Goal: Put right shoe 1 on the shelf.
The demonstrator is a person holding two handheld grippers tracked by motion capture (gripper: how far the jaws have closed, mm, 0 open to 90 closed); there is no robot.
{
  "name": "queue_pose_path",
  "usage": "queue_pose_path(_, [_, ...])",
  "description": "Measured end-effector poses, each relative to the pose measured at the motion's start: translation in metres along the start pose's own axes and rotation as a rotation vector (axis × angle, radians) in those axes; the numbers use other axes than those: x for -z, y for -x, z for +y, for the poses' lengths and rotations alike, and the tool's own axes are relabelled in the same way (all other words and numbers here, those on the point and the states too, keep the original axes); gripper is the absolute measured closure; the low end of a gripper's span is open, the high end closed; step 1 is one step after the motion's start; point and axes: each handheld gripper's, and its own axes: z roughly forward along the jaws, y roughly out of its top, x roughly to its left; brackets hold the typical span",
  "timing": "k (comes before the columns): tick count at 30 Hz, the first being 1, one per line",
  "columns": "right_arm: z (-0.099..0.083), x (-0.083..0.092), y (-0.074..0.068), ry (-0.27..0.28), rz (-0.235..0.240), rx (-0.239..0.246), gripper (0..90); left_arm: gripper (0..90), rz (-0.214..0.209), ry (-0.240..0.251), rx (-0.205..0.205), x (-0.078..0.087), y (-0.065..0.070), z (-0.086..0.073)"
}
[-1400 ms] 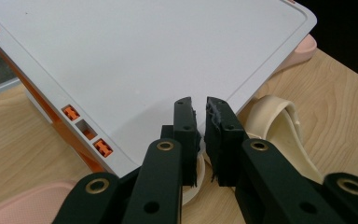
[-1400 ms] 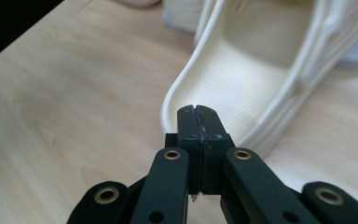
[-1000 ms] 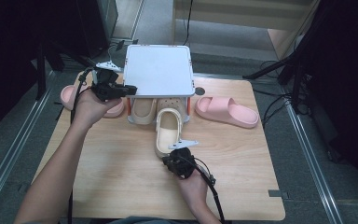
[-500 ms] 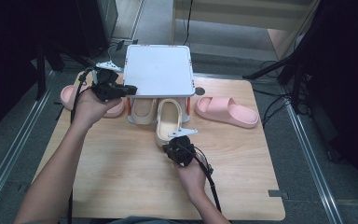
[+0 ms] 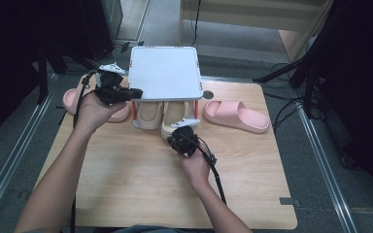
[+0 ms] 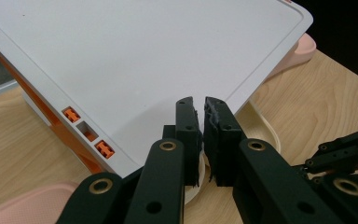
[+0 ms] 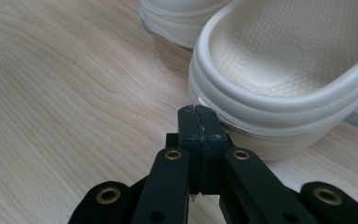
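Pushing with jaws pressed together, the right tongs (image 7: 199, 112) touch the heel of the cream foam slipper (image 5: 176, 116). Against the earlier frames, this slipper has slid up the pale wooden table (image 5: 126, 184) and now lies mostly under the white flat-topped rack with orange fittings (image 5: 164, 73), beside its cream mate (image 5: 149, 115); the right hand (image 5: 193, 162) has followed. Left tongs (image 6: 203, 109), nearly pressed together with nothing between, sit unchanged at the rack's left edge. Both pink slippers (image 5: 237, 115) lie as before.
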Motion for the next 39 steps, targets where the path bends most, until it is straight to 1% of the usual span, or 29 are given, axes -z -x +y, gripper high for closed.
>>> queue_pose_path(2, [0.001,-0.002,-0.001,0.002,0.001,0.000,90.0,84.0,0.000,0.000,-0.001,0.000,0.000,0.000])
queue_pose_path(5, [0.000,-0.001,-0.002,0.008,-0.004,-0.017,90.0,84.0,0.002,0.000,-0.004,0.000,0.000,0.000])
queue_pose_path(6, [-0.001,0.001,-0.002,0.025,-0.008,-0.024,87.2,84.0,0.002,-0.001,-0.003,0.000,0.000,0.000])
queue_pose_path(7, [-0.002,0.005,0.000,0.043,-0.003,-0.040,83.8,84.0,0.001,-0.001,0.001,0.000,0.000,0.000])
queue_pose_path(8, [-0.003,0.009,0.001,0.063,0.004,-0.060,82.9,83.9,0.001,0.000,0.001,0.000,0.000,0.000])
queue_pose_path(9, [-0.003,0.014,0.003,0.082,0.000,-0.069,80.3,84.0,0.001,0.001,-0.001,0.000,0.000,0.000])
queue_pose_path(11, [-0.002,0.022,0.008,0.120,-0.035,-0.074,73.3,83.9,0.005,-0.001,-0.006,0.000,0.001,0.000])
queue_pose_path(12, [-0.001,0.024,0.011,0.133,-0.055,-0.086,71.5,84.0,0.007,-0.002,-0.008,0.000,0.001,0.000])
queue_pose_path(14, [0.000,0.026,0.020,0.154,-0.078,-0.114,68.9,84.0,0.007,-0.001,-0.007,0.000,0.001,0.000])
queue_pose_path(15, [0.001,0.026,0.024,0.162,-0.091,-0.128,67.4,84.0,0.005,-0.001,-0.006,0.000,0.001,0.000])
queue_pose_path(17, [0.004,0.023,0.033,0.181,-0.120,-0.163,61.4,84.0,0.002,-0.001,-0.006,0.000,0.000,0.000])
queue_pose_path(18, [0.006,0.021,0.036,0.192,-0.127,-0.179,58.7,84.0,0.002,0.001,-0.005,0.000,0.000,0.000])
queue_pose_path(19, [0.008,0.019,0.040,0.203,-0.134,-0.200,56.3,84.0,0.001,0.002,-0.005,0.000,0.000,0.000])
queue_pose_path(21, [0.014,0.012,0.046,0.212,-0.155,-0.222,53.2,84.0,0.000,0.002,-0.005,0.000,0.000,0.000])
queue_pose_path(24, [0.023,0.001,0.052,0.225,-0.170,-0.270,52.2,84.0,0.000,0.002,-0.004,0.000,0.000,0.000])
queue_pose_path(26, [0.028,-0.006,0.055,0.221,-0.179,-0.298,51.8,84.0,-0.002,0.002,-0.005,0.000,0.000,0.000])
queue_pose_path(28, [0.032,-0.012,0.056,0.214,-0.207,-0.304,51.5,84.0,-0.002,0.002,0.000,0.000,0.000,0.000])
queue_pose_path(30, [0.033,-0.016,0.060,0.214,-0.222,-0.318,53.2,84.0,-0.004,0.002,-0.001,0.000,-0.001,0.000])
queue_pose_path(31, [0.034,-0.017,0.062,0.207,-0.220,-0.332,56.0,83.9,-0.004,0.003,0.000,0.000,-0.001,0.000])
queue_pose_path(33, [0.034,-0.020,0.066,0.191,-0.214,-0.344,62.1,84.0,-0.005,0.002,0.000,0.000,-0.001,0.000])
queue_pose_path(35, [0.034,-0.021,0.068,0.191,-0.210,-0.347,64.8,83.9,-0.004,0.003,-0.004,0.000,-0.002,0.000])
queue_pose_path(37, [0.035,-0.021,0.067,0.189,-0.219,-0.342,68.6,83.9,-0.008,0.003,-0.003,0.000,-0.002,0.000])
queue_pose_path(38, [0.036,-0.020,0.067,0.183,-0.229,-0.321,70.3,83.9,-0.007,0.004,-0.004,0.000,-0.002,0.000])
queue_pose_path(39, [0.036,-0.020,0.067,0.182,-0.234,-0.315,71.2,84.0,-0.008,0.005,-0.003,0.000,-0.002,0.000])
